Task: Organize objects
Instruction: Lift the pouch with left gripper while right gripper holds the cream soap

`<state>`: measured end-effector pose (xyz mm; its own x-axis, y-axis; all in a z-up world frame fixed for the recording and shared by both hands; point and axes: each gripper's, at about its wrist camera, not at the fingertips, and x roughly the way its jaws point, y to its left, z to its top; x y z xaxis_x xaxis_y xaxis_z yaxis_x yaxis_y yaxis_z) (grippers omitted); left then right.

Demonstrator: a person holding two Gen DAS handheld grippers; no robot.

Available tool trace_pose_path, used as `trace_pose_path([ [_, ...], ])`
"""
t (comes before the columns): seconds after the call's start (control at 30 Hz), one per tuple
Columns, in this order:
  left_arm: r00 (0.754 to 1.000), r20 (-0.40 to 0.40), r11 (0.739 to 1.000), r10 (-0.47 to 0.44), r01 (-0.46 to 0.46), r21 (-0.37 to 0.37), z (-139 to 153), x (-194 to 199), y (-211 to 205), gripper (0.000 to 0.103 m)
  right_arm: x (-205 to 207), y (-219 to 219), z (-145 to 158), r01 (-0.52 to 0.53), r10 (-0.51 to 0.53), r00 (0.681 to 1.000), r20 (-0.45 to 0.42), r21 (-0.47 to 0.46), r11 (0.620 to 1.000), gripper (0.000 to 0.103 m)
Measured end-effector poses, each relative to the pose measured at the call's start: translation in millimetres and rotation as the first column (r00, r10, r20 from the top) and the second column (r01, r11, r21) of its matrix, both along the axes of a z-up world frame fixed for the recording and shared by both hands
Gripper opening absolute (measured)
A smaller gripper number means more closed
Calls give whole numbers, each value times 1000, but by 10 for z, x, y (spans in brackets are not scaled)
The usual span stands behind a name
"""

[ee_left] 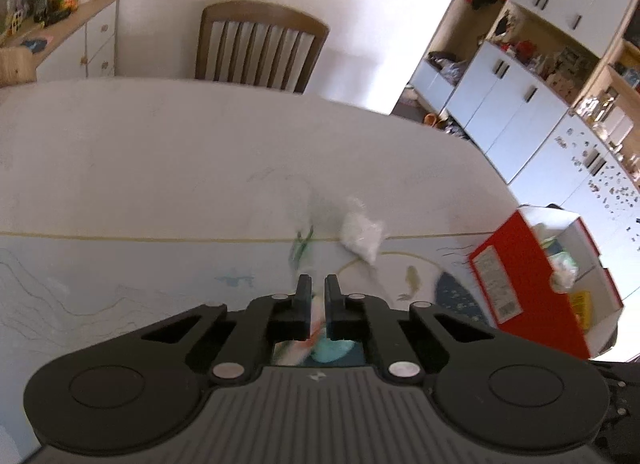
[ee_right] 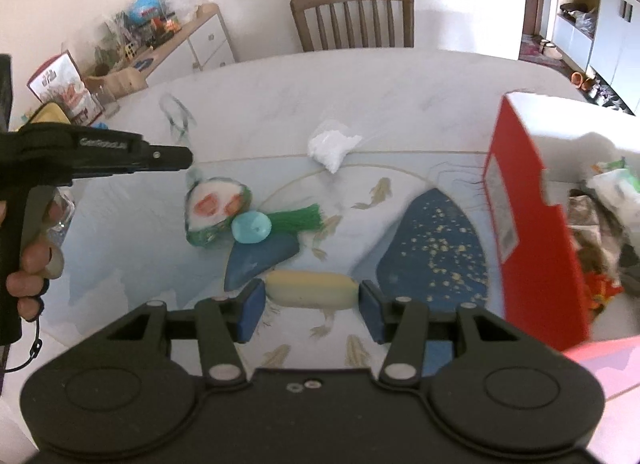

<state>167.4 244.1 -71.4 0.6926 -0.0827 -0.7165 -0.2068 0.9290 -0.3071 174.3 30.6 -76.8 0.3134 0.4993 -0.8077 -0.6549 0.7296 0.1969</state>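
A white table (ee_right: 400, 95) with a fish-patterned mat (ee_right: 436, 248) is carrying a loose scatter of small things, and a red cardboard box (ee_right: 532, 223) is standing open at the right edge, already crowded with wrappers and packets. The right gripper (ee_right: 311, 306) is hovering low over the mat with its blue-padded jaws spread wide on either side of a pale yellow oblong sponge (ee_right: 311, 288); whether the pads are touching its ends cannot be told. Just beyond the sponge, a light blue round object (ee_right: 251, 227) is lying against a green tassel (ee_right: 298, 219) and beside a white sachet with red and green print (ee_right: 216, 209). Farther back, a crumpled white plastic bag (ee_right: 332, 145) is sitting near the mat's far border, well apart from the rest. The left gripper (ee_left: 315, 284) is hanging above the sachet, its jaws drawn narrow with only a slim gap between them and nothing visibly clamped; in the right wrist view it is reaching in from the left, held by a hand (ee_right: 30, 264). A wooden chair (ee_right: 354, 15) is standing at the table's far side, and the broad white stretch of tabletop behind the mat is offering bare room.
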Motion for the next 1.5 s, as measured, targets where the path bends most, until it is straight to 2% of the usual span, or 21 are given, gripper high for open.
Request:
trace_pose_path([
  [0.23, 999, 36, 999, -22, 20, 49, 192, -168, -175, 4, -18, -293, 147, 23, -23, 1000, 19, 34, 999, 50],
  [0.4, 1000, 5, 999, 14, -14, 42, 73, -246, -69, 5, -30, -472, 154, 33, -34, 999, 11, 36, 999, 50],
  [0.5, 999, -21, 998, 36, -35, 52, -35, -250, 6, 12, -37, -542, 136, 43, -43, 999, 3, 31, 999, 50],
  [0.6, 998, -31, 998, 51, -49, 50, -129, -226, 77, 36, -47, -577, 126, 48, -48, 999, 0, 26, 999, 50],
  [0.63, 998, -34, 997, 54, -52, 53, -150, -213, 94, 57, -51, -584, 125, 48, -48, 999, 1, 23, 999, 50],
  [0.67, 998, -31, 997, 61, -59, 54, -176, -203, 114, 74, -56, -590, 123, 49, -49, 999, 2, 21, 999, 50],
  [0.7, 998, -22, 997, 65, -63, 53, -198, -192, 126, 77, -61, -597, 121, 50, -50, 999, 4, 17, 999, 50],
  [0.9, 992, -82, 995, 101, -101, 3, -448, 61, 219, 78, -38, -654, 93, 76, -76, 997, 2, 1, 997, 50],
  [1.17, 978, -148, 989, 144, -141, 35, -721, 355, 201, 78, 5, -718, 48, 109, -109, 994, -5, -15, 994, 50],
  [1.4, 977, -134, 986, 163, -158, 50, -758, 409, 203, 77, 33, -738, 32, 119, -119, 993, -8, -18, 993, 50],
  [1.43, 979, -130, 987, 158, -153, 46, -755, 409, 200, 76, 34, -739, 31, 119, -119, 993, -7, -17, 993, 50],
  [1.5, 982, -122, 989, 145, -140, 49, -745, 401, 195, 67, 46, -738, 33, 118, -118, 993, -7, -16, 993, 50],
])
